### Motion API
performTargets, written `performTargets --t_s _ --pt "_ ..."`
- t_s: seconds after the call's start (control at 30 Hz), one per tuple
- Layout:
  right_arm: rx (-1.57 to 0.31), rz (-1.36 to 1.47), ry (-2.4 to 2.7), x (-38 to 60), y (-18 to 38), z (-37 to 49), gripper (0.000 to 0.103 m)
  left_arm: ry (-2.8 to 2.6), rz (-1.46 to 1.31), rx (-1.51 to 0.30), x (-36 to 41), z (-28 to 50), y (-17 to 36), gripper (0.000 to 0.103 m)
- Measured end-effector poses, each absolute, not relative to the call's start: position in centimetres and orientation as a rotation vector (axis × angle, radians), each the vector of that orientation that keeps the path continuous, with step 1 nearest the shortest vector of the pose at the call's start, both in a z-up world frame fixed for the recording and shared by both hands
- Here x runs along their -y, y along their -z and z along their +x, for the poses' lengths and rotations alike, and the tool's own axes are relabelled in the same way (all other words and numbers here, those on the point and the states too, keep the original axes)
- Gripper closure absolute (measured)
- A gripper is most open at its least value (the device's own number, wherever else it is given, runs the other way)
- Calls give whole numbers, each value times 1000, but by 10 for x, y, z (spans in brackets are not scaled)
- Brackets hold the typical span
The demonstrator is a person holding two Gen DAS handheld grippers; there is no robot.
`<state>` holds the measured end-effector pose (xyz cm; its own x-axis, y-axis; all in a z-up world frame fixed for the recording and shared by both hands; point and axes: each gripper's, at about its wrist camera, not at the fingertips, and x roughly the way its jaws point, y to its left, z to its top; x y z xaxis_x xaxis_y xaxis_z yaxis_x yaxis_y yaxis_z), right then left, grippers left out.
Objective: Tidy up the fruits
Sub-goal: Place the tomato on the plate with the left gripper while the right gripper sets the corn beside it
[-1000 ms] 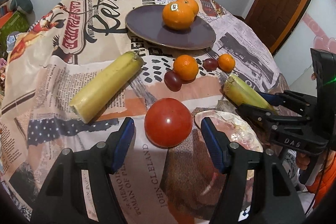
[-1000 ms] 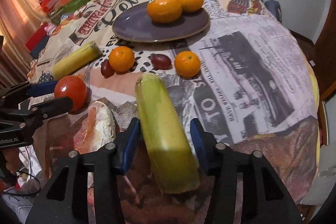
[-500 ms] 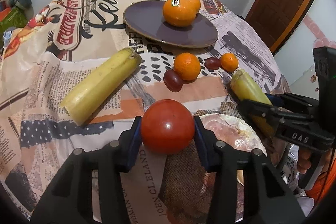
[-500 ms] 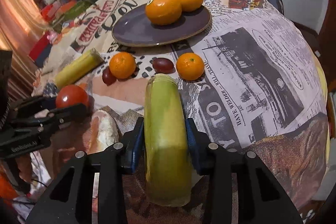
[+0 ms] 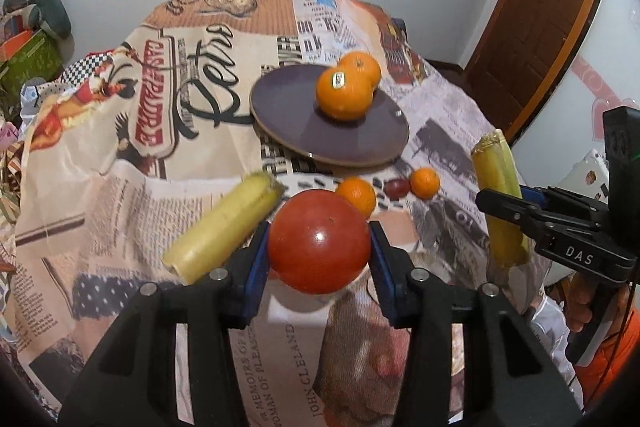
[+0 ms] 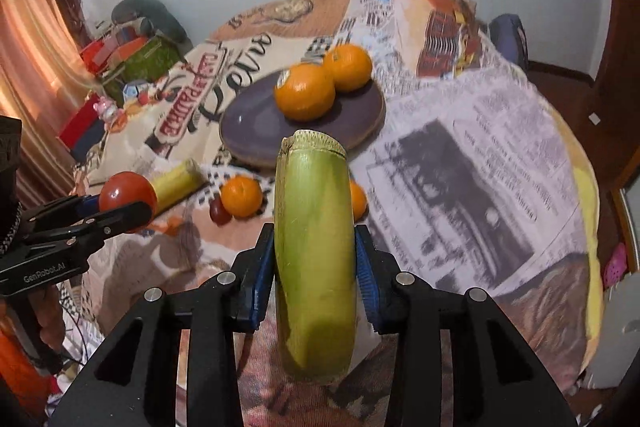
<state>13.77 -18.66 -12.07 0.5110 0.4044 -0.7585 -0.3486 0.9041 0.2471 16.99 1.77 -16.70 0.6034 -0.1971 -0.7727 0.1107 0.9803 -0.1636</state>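
Note:
My left gripper (image 5: 318, 259) is shut on a red tomato (image 5: 319, 241) and holds it above the table; it also shows in the right wrist view (image 6: 127, 191). My right gripper (image 6: 315, 269) is shut on a green-yellow corn cob (image 6: 314, 247), lifted and pointing forward; the cob shows at the right of the left wrist view (image 5: 498, 195). A dark purple plate (image 5: 304, 123) at mid-table carries two large oranges (image 5: 344, 93). A second corn cob (image 5: 224, 227), two small oranges (image 5: 425, 182) and a dark grape (image 5: 396, 187) lie in front of the plate.
The round table wears a newspaper-print cloth (image 5: 120, 187). Boxes and clutter (image 6: 120, 67) stand off the left edge, a wooden door (image 5: 552, 7) at the far right. A person's hand (image 5: 580, 307) holds the right gripper's handle.
Both grippers closed, the left on the tomato and the right on the corn cob, then lifted them off the table. The views have risen and tilted up.

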Motion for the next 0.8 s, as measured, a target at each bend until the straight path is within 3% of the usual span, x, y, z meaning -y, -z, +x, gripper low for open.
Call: performTargets --t_s 0.8 --pt "-808 98 -432 179 89 206 68 165 -72 -813 -27 245 136 57"
